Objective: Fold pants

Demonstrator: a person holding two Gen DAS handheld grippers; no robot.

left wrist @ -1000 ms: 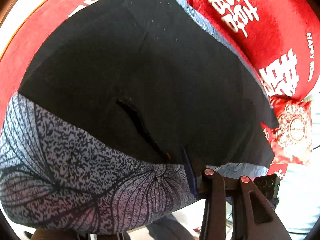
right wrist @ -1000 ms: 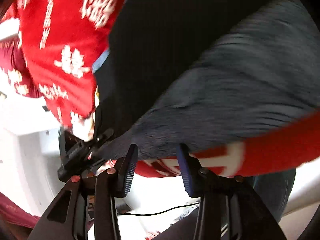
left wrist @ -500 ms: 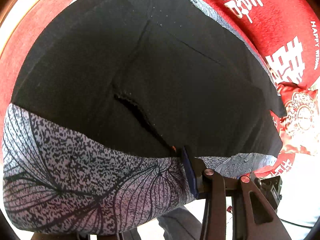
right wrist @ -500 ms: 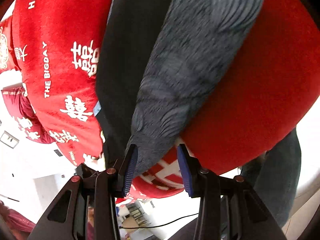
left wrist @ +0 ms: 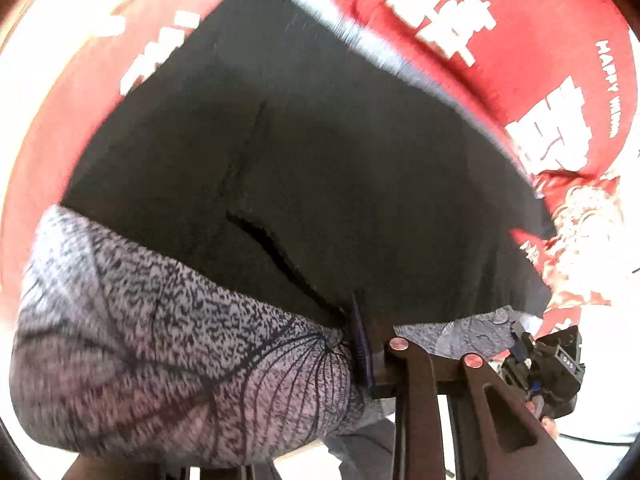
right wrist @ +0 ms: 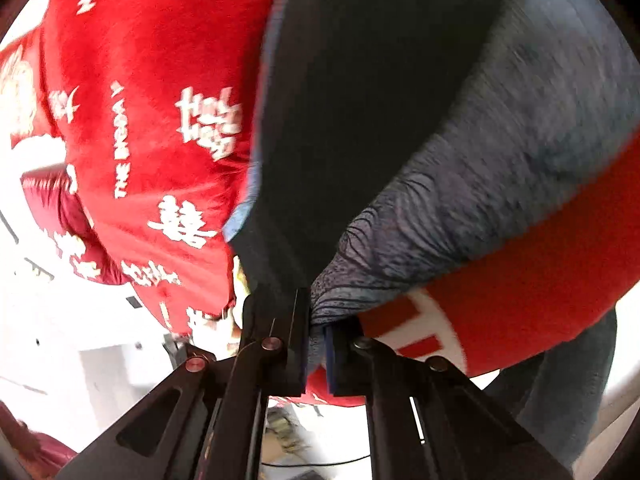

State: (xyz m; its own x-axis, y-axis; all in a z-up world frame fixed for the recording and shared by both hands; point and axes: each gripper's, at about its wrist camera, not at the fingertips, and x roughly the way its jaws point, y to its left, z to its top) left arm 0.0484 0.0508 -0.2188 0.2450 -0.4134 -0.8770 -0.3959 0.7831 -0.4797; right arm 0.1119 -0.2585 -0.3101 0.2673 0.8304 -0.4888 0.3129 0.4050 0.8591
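Black pants [left wrist: 328, 168] with a grey leaf-patterned waistband [left wrist: 168, 344] lie spread on a red blanket [left wrist: 560, 32]. My left gripper [left wrist: 352, 344] is shut on the waistband; only its right finger shows, the left one is hidden under the cloth. In the right wrist view the pants [right wrist: 360, 112] run away from me, and my right gripper [right wrist: 316, 344] is shut on the corner of the patterned waistband [right wrist: 460, 200]. The right gripper's body also shows in the left wrist view at the lower right [left wrist: 548, 364].
The red blanket [right wrist: 152, 112] carries white characters and lettering. A red embroidered cushion [left wrist: 584, 232] lies at the right beyond the pants. A person's jeans-clad leg [right wrist: 560, 392] stands by the bed edge. White floor and furniture show below.
My right gripper has closed from open onto the waistband corner. The left view has shifted and blurred, with the pants still held.
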